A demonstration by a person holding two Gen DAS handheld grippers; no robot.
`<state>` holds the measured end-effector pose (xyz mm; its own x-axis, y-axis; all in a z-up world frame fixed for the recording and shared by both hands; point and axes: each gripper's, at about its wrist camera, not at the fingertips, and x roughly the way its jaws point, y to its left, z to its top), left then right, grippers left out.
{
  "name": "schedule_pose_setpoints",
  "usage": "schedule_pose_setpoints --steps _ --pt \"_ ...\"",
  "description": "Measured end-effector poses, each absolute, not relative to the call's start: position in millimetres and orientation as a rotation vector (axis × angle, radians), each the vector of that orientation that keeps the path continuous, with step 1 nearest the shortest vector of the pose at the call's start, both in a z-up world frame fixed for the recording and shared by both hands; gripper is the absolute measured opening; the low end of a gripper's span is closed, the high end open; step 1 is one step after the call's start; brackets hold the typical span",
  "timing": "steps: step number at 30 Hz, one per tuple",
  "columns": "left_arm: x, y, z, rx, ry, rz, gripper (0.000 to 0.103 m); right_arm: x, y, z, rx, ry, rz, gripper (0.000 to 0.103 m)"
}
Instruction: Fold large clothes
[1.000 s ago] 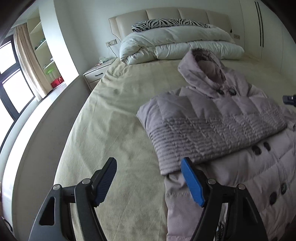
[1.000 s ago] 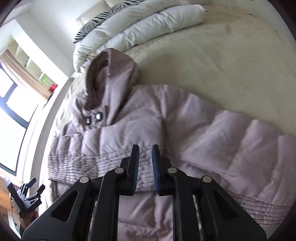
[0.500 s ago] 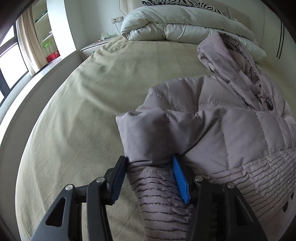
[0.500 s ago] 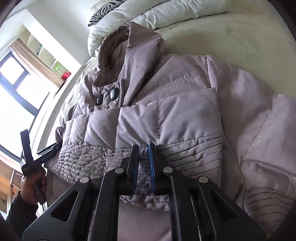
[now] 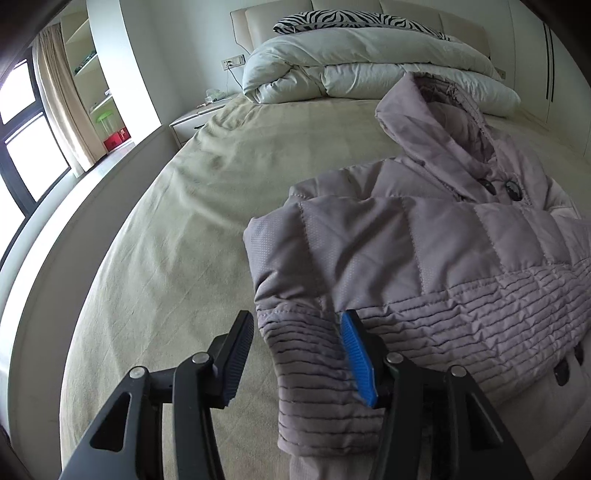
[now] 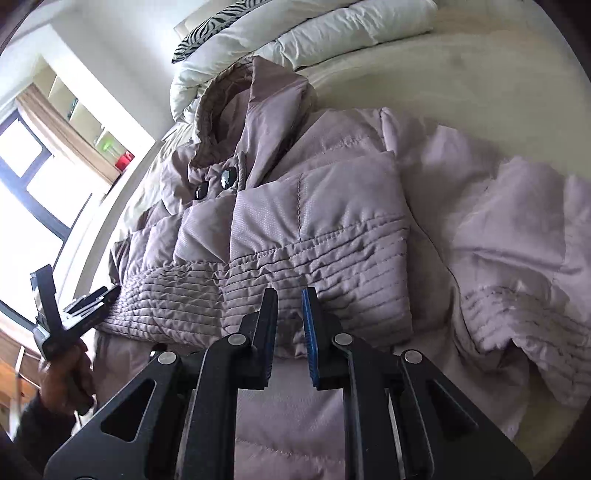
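Note:
A mauve hooded puffer jacket (image 5: 424,258) lies on the bed, one sleeve folded across its chest. In the left wrist view my left gripper (image 5: 297,325) has its jaws around the bunched ribbed part of that sleeve (image 5: 317,369), pads touching the fabric. In the right wrist view the jacket (image 6: 314,221) fills the frame. My right gripper (image 6: 290,302) is slightly open, its jaws a narrow gap apart at the folded sleeve's ribbed cuff (image 6: 351,280), with nothing pinched between them. The left gripper (image 6: 77,306) shows at the sleeve's other end.
The beige bedsheet (image 5: 184,221) spreads to the left of the jacket. A rolled white duvet (image 5: 351,66) and zebra pillow (image 5: 351,18) lie at the headboard. A nightstand (image 5: 192,122) stands at the bed's left, with windows and shelves beyond.
My left gripper moved in from the bare sheet and closed around the folded sleeve's end. My right gripper moved closer to the cuff and its jaws parted slightly.

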<state>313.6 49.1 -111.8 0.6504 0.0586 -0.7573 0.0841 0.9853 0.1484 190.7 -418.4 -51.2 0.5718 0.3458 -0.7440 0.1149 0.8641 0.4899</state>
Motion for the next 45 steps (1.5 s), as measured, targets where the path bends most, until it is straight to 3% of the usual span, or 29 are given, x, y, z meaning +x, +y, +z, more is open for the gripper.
schedule_pose_setpoints --steps 2,3,4,6,10,13,16,17,19,21,32,35,36,41,45 --pt "293.9 47.5 -99.6 0.103 0.837 -0.069 0.064 169.2 -431.5 -36.4 0.608 0.908 0.183 0.015" --pt "282.8 45.3 -94.0 0.07 0.82 -0.094 0.073 154.2 -440.4 -29.2 0.652 0.873 0.212 0.026" --pt "271.0 40.4 -89.5 0.054 0.804 -0.119 0.08 138.3 -450.4 -24.0 0.693 0.847 0.22 0.062" --pt "245.5 26.2 -82.6 0.032 0.779 -0.18 0.084 101.1 -477.1 -15.1 0.805 0.762 0.215 0.103" --pt "198.6 -3.6 -77.0 -0.025 0.766 -0.286 0.086 21.3 -540.6 -13.8 1.005 0.642 0.15 0.103" --pt "166.2 -23.6 -76.3 -0.093 0.756 -0.362 0.093 -44.6 -588.6 -34.1 1.172 0.574 0.027 0.103" --pt "140.3 -41.1 -79.6 -0.14 0.779 -0.423 0.093 -105.8 -630.4 -58.8 1.326 0.506 -0.123 0.103" --pt "133.4 -45.4 -80.3 -0.154 0.792 -0.435 0.093 -123.3 -641.2 -66.4 1.372 0.488 -0.173 0.101" --pt "124.7 -53.0 -81.5 -0.171 0.81 -0.459 0.093 -147.5 -661.4 -79.9 1.46 0.436 -0.209 0.083" --pt "117.3 -57.9 -81.8 -0.168 0.82 -0.464 0.093 -165.5 -675.9 -86.6 1.527 0.397 -0.262 0.076" --pt "105.2 -55.0 -84.8 -0.191 0.863 -0.475 0.093 -199.9 -751.8 -112.3 1.692 0.209 -0.389 0.06" --pt "104.8 -54.9 -85.2 -0.199 0.864 -0.479 0.093 -200.2 -760.6 -117.4 1.689 0.221 -0.422 0.036" --pt "104.9 -54.6 -85.2 -0.202 0.864 -0.481 0.093 -198.6 -763.3 -119.1 1.68 0.227 -0.429 0.028" --pt "109.3 -50.8 -87.4 -0.224 0.874 -0.484 0.093 -192.7 -763.5 -90.5 1.485 0.294 -0.46 0.014" --pt "115.7 -46.4 -89.0 -0.268 0.881 -0.483 0.093 -162.0 -740.6 -24.9 1.185 0.366 -0.457 0.011"
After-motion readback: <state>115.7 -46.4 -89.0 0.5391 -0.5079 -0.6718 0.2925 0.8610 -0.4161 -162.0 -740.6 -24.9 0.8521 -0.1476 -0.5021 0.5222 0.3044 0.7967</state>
